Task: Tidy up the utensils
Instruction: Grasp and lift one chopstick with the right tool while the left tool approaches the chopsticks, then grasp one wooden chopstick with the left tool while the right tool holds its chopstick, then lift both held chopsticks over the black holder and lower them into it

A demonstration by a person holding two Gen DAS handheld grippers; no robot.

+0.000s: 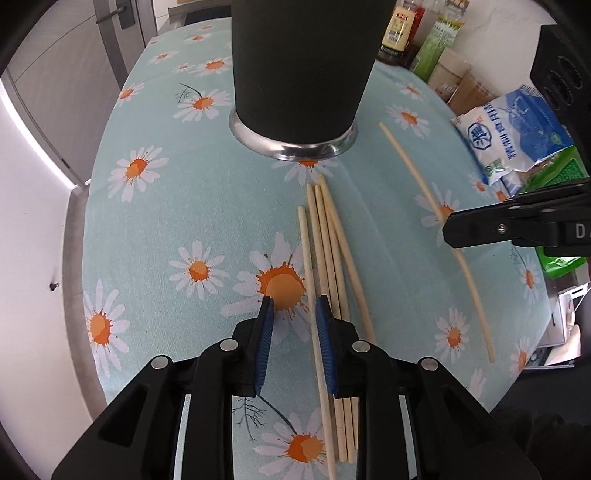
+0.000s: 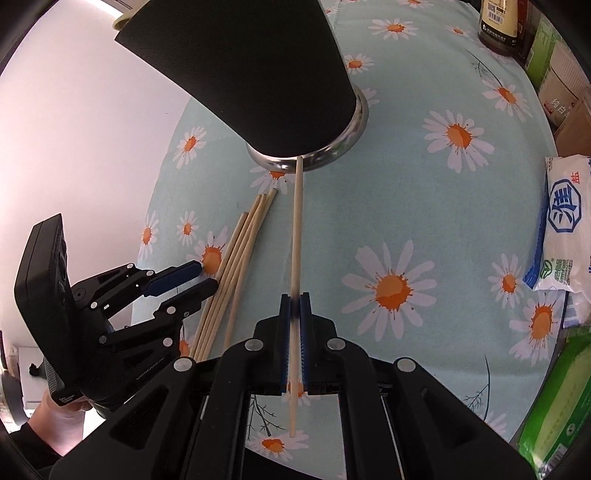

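Note:
A black cup (image 1: 295, 74) with a metal foot stands on the daisy tablecloth (image 1: 177, 192). Just in front of it lie several pale wooden chopsticks (image 1: 332, 258) in a loose bundle. My left gripper (image 1: 294, 301) points down over the bundle's near part, jaws apart. The leftmost chopstick (image 1: 306, 258) runs between them beside the right pad, with a gap to the left pad. In the right wrist view my right gripper (image 2: 295, 297) is shut on a single chopstick (image 2: 297, 221) whose far tip reaches the cup (image 2: 258, 74) foot. The left gripper (image 2: 207, 275) sits at the bundle (image 2: 236, 258).
Sauce bottles (image 1: 399, 29) and boxes line the back right. A white and blue salt bag (image 2: 565, 221) and green packages (image 2: 554, 406) lie along the right edge. The table's left edge drops off toward a door (image 1: 122, 14). A person's hand (image 2: 62, 417) holds the left gripper.

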